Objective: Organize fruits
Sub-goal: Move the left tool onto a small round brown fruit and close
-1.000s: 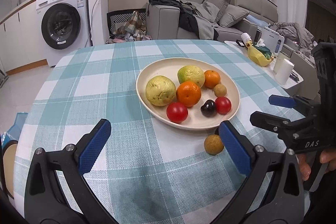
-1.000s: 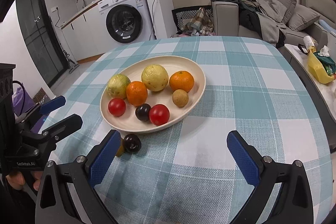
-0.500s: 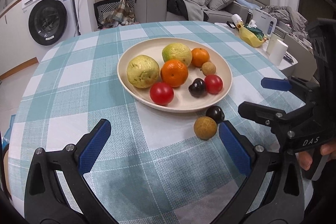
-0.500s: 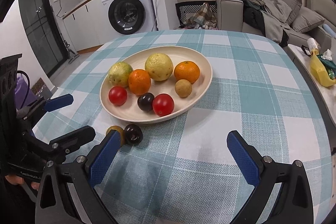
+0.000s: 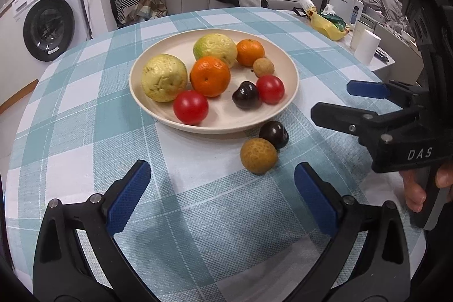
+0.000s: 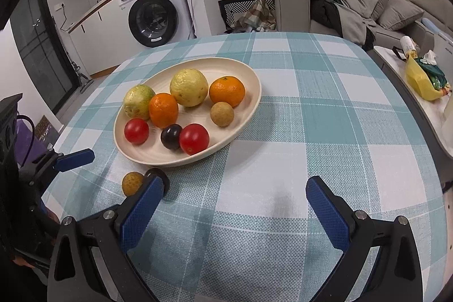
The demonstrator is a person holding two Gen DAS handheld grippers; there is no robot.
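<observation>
A cream plate (image 5: pixel 288 67) (image 6: pixel 252 75) on the checked tablecloth holds two guavas, two oranges, two red tomatoes, a dark plum and a small brown longan. A second brown longan (image 5: pixel 258 156) (image 6: pixel 132 183) and a dark plum (image 5: pixel 273 134) (image 6: pixel 158 175) lie on the cloth just outside the plate's near rim. My left gripper (image 5: pixel 220 200) is open and empty, short of the loose longan. My right gripper (image 6: pixel 233 211) is open and empty; its left pad partly hides the loose plum. The right gripper also shows in the left wrist view (image 5: pixel 342 101).
The round table's edge (image 6: pixel 419 115) curves off at the right. Beyond it stands a side table with a yellow bag (image 6: pixel 421 81) and white cups (image 5: pixel 365 45). A sofa with clothes and a washing machine (image 6: pixel 153 16) stand behind.
Both grippers have moved down and closer to the table; the loose longan and plum now lie nearer the left gripper's fingers. Both jaws stay open. No fruit has moved.
</observation>
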